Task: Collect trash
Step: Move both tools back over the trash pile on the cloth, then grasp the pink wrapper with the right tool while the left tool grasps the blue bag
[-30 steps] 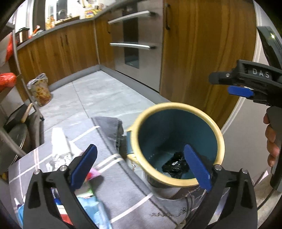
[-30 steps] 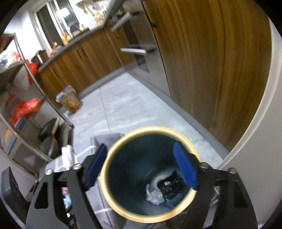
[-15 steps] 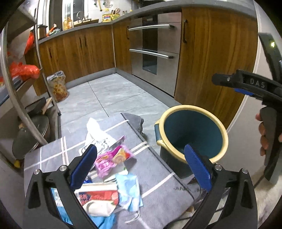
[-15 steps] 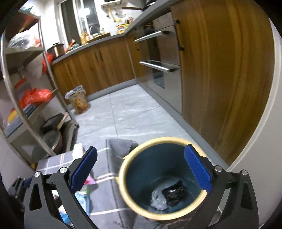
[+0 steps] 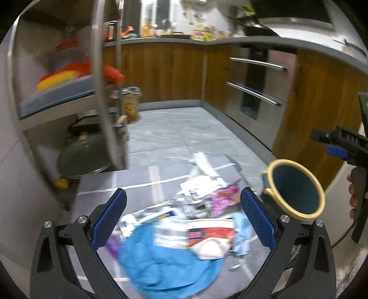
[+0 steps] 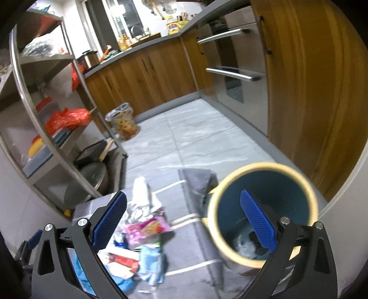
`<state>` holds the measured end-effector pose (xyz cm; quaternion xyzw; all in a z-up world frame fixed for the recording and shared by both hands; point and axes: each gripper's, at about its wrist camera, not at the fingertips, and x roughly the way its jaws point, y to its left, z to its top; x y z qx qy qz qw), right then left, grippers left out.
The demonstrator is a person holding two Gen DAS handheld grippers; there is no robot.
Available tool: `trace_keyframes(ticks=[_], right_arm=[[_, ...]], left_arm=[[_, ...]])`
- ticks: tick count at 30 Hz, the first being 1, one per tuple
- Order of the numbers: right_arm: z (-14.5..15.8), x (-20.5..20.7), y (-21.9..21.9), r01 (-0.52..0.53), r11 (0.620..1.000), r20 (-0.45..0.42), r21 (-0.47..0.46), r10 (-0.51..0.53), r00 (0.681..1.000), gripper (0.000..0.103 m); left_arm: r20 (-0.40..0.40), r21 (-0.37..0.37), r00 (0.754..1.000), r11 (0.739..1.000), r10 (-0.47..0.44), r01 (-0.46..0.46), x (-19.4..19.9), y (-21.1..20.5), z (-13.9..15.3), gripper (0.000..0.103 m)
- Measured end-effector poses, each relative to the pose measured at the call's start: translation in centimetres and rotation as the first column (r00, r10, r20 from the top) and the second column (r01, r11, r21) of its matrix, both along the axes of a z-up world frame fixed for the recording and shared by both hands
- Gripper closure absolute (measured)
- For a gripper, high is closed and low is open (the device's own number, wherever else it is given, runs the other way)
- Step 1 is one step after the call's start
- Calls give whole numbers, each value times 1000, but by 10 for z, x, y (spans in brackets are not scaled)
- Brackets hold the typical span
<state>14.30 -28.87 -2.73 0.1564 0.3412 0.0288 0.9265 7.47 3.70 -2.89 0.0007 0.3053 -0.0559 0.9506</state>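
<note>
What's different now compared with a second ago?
Both grippers swung from over the bin toward the litter pile on the grey mat. The left gripper, open and empty, now frames the pile. The right gripper finished opening, empty. The bin and its trash stayed put.

Grey floor tiles [image 6: 197, 135] run to wooden cabinets [image 6: 142, 76] along the far wall. A steel oven [image 6: 232, 69] stands right, a metal shelf rack [image 6: 46, 110] left. A window [image 6: 122, 20] glows beyond the counter.

Metal rack [image 6: 57, 147] at left, holding red bag [image 6: 69, 118] and pot lid [image 6: 85, 184]. Wooden cabinets [image 6: 147, 78] behind, oven [image 6: 232, 69] at right. Grey tiled floor [image 6: 195, 138]. Patterned bag [image 6: 123, 123] beside rack.
</note>
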Motion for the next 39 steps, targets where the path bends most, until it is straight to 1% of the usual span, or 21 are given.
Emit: trace_keyframes(ticks=[4,8,12,15,18,21,24,30,32,34,36,39], right_arm=[[-8,8,27,-30,1000,-31,2,30,999,5],[-18,16,56,-60,998,-56,-14,59,997,5],[-29,25,86,-102,994,-83,-39,99,992,5],[-37,32,109,-148,985,-98,-84,140,985,5],[-44,39,123,-180,977,-113,-112,167,979,5],[-53,46,134,-200,970,-139,-139,181,974,5],[-63,54,141,-216,963,-163,-161,190,968,5],[-79,70,138,-215,967,-203,-135,185,962,7],[-86,75,136,-218,968,-220,-124,187,957,8],[-92,78,136,-222,968,-236,-121,189,953,8],[-98,80,138,-234,964,-251,-126,197,948,8],[-106,81,146,-265,955,-263,-133,224,938,8]], left_arm=[[8,12,998,998,57,-58,-6,33,-2,6],[-9,7,993,993,117,-116,-9,64,-10,6],[-34,18,990,990,139,-139,-12,81,-22,6],[-69,31,988,991,136,-134,-9,89,-34,6],[-97,18,987,991,131,-130,-6,92,-44,6],[-142,-28,982,992,121,-127,-2,98,-55,6],[-169,-30,980,993,108,-115,1,95,-65,7],[-226,-31,973,998,43,-51,14,82,-84,11],[-253,-24,967,999,25,-33,18,76,-92,15],[-284,-23,959,1000,8,-16,23,72,-99,23],[-303,-13,953,1000,2,-6,27,69,-106,28],[-331,16,944,1000,0,6,31,64,-115,30]])
